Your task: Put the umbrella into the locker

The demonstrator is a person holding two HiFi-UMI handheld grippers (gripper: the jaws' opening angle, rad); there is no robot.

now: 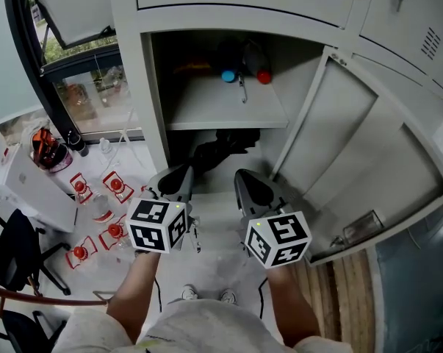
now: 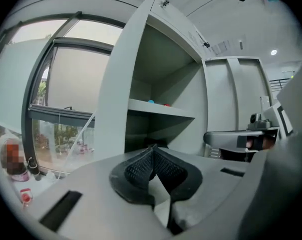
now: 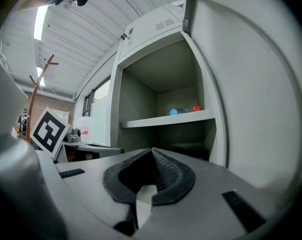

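Note:
The grey locker (image 1: 156, 94) stands open in front of me, with one shelf (image 1: 228, 112) inside. A black bundle, seemingly the folded umbrella (image 1: 220, 149), lies in the compartment under the shelf. On the shelf sit dark items with a blue end (image 1: 228, 75) and a red end (image 1: 264, 76). My left gripper (image 1: 184, 171) and right gripper (image 1: 242, 176) hover side by side just outside the lower compartment, pointing into it. Both are shut with nothing between the pads (image 2: 140, 166) (image 3: 163, 171). The blue and red ends also show on the shelf (image 3: 183, 110) in the right gripper view.
The locker door (image 1: 368, 160) hangs open at the right, close to my right gripper. More locker doors (image 1: 397, 20) are above. A window (image 1: 89, 87) and small red-topped things on the floor (image 1: 96, 212) are at the left, with black chairs (image 1: 15, 248) nearer.

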